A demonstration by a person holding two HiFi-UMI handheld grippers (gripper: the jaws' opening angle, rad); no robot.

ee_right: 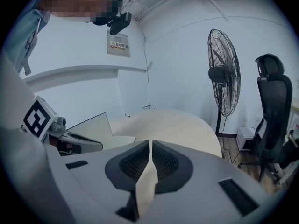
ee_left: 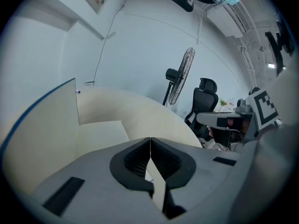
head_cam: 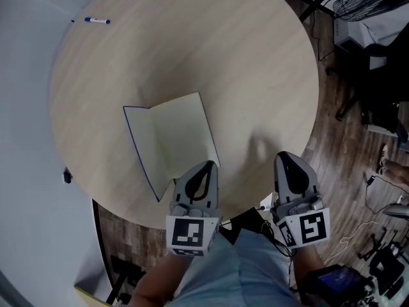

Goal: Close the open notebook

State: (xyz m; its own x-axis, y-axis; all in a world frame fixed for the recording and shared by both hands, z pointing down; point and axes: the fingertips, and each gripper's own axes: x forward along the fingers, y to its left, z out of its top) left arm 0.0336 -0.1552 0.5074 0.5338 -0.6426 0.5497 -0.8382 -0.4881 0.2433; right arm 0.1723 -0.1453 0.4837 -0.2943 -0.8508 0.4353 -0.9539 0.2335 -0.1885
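The open notebook (head_cam: 172,139) lies on the round wooden table (head_cam: 255,75), its blue-edged left leaf (ee_left: 42,125) tilted up and its right page (ee_left: 100,134) flat. My left gripper (head_cam: 208,165) hovers at the near right corner of that page. Its jaws (ee_left: 150,139) are shut with nothing between them. My right gripper (head_cam: 284,155) is over bare tabletop to the right of the notebook, apart from it, and is also shut and empty (ee_right: 150,143). In the right gripper view the notebook (ee_right: 93,125) shows at the left, behind the left gripper (ee_right: 70,143).
A blue pen (head_cam: 97,21) lies at the table's far left edge. The table's near edge runs just under both grippers. Beyond the table stand a fan (ee_right: 223,73) and a black office chair (ee_right: 273,106). Cables and dark gear lie on the floor at the right.
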